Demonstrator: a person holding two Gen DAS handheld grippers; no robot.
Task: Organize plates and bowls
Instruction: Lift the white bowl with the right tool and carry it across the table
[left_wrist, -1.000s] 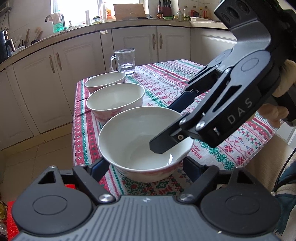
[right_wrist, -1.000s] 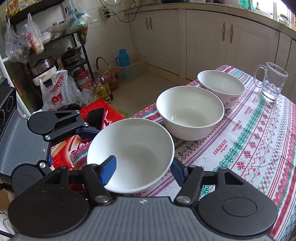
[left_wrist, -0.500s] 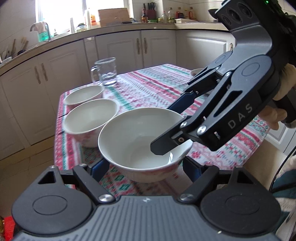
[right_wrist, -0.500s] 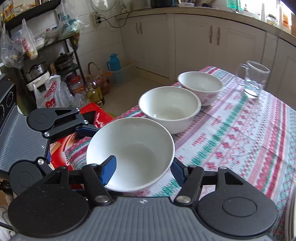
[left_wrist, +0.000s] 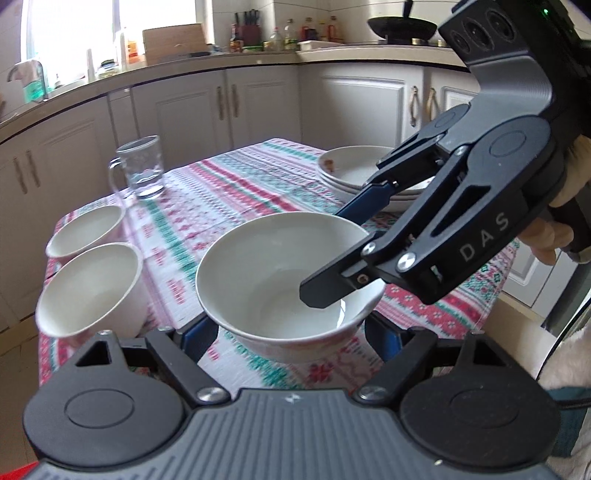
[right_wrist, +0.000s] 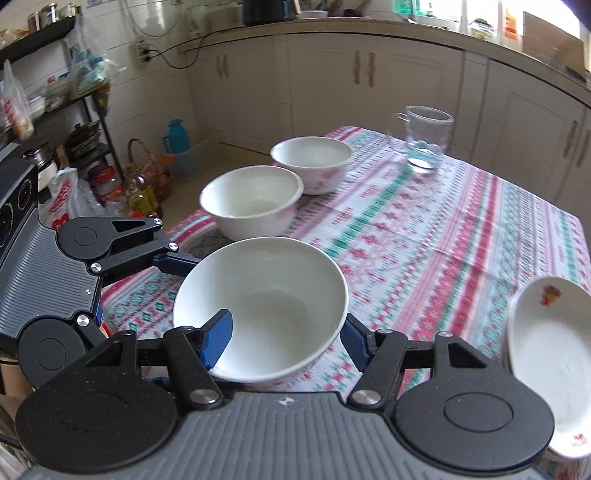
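Note:
One white bowl (left_wrist: 273, 280) (right_wrist: 273, 295) hangs just above the striped tablecloth (left_wrist: 240, 184), held by both grippers. My left gripper (left_wrist: 290, 336) is shut on it, a blue pad on each side of its lower body. My right gripper (right_wrist: 286, 343) (left_wrist: 332, 254) comes in from the right and is shut on the bowl's wall, one finger inside and one outside. Two more white bowls (left_wrist: 88, 291) (left_wrist: 85, 232) stand at the table's left edge. A stack of white plates (left_wrist: 354, 170) (right_wrist: 546, 350) lies at the right, the top one with a food stain.
A glass mug (left_wrist: 142, 166) (right_wrist: 424, 140) with a little water stands at the table's far side. White cabinets run behind. Left of the table on the floor are a shelf (right_wrist: 85, 122), bags and bottles (right_wrist: 144, 192). A hand (left_wrist: 546, 243) holds the right gripper.
Both grippers have carried the bowl to the right over the table. The two standing bowls and the mug slid left in view, and the plate stack came into sight.

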